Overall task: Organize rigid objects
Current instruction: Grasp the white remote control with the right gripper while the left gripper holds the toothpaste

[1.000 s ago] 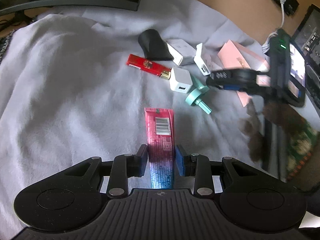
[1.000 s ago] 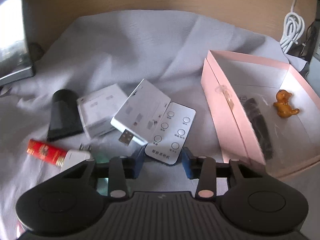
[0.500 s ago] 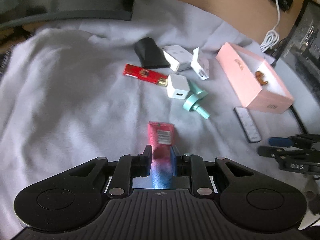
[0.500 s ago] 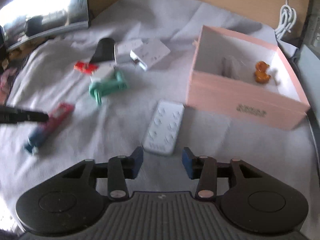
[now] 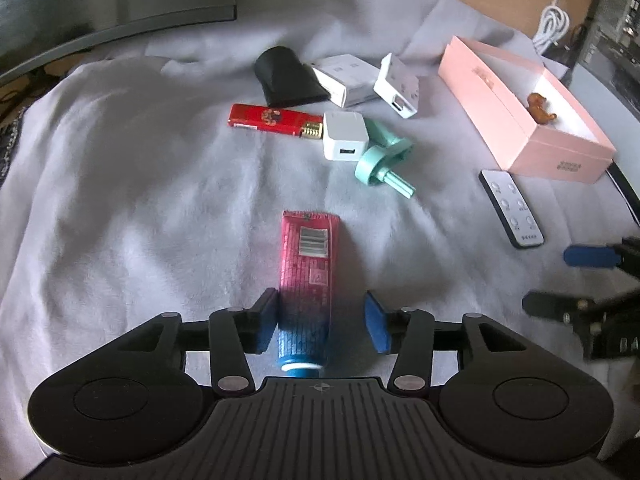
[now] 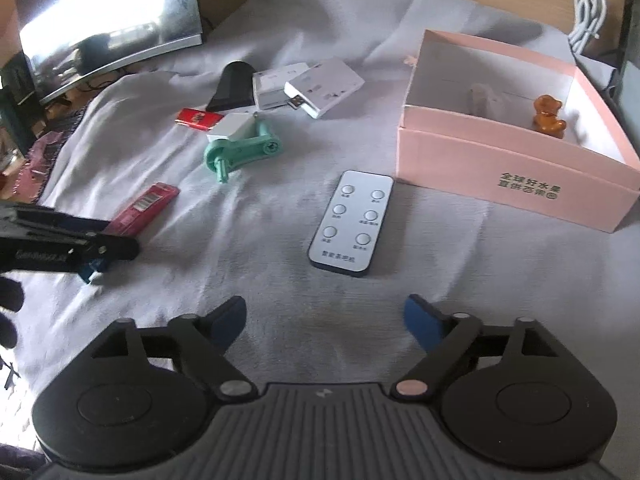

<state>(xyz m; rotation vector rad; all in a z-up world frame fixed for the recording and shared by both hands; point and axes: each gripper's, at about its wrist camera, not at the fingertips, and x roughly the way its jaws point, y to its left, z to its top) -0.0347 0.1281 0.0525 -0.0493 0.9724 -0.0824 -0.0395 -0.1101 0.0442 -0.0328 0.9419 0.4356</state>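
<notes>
A red-and-blue tube point(image 5: 307, 280) lies on the grey cloth between the fingers of my left gripper point(image 5: 320, 326); the jaws are open, with a gap on the tube's right side. It also shows in the right wrist view point(image 6: 141, 210). My right gripper point(image 6: 325, 322) is open wide and empty, just short of a white remote point(image 6: 352, 222), which also shows in the left wrist view point(image 5: 512, 208). An open pink box point(image 6: 516, 184) holds an amber bear figurine point(image 6: 548, 116).
A black wedge point(image 5: 286, 78), two white boxes point(image 5: 348, 78), a white charger cube point(image 5: 345, 136), a red lighter point(image 5: 272, 120) and a teal plastic part point(image 5: 384, 160) cluster on the cloth point(image 5: 120, 180). A monitor point(image 6: 100, 24) stands at the back left; a white cable point(image 6: 588, 12) at the back right.
My left gripper closed on the tube, then opened again. My right gripper pulled back from the clutter, leaving the remote on the cloth by the pink box, and opened wider.
</notes>
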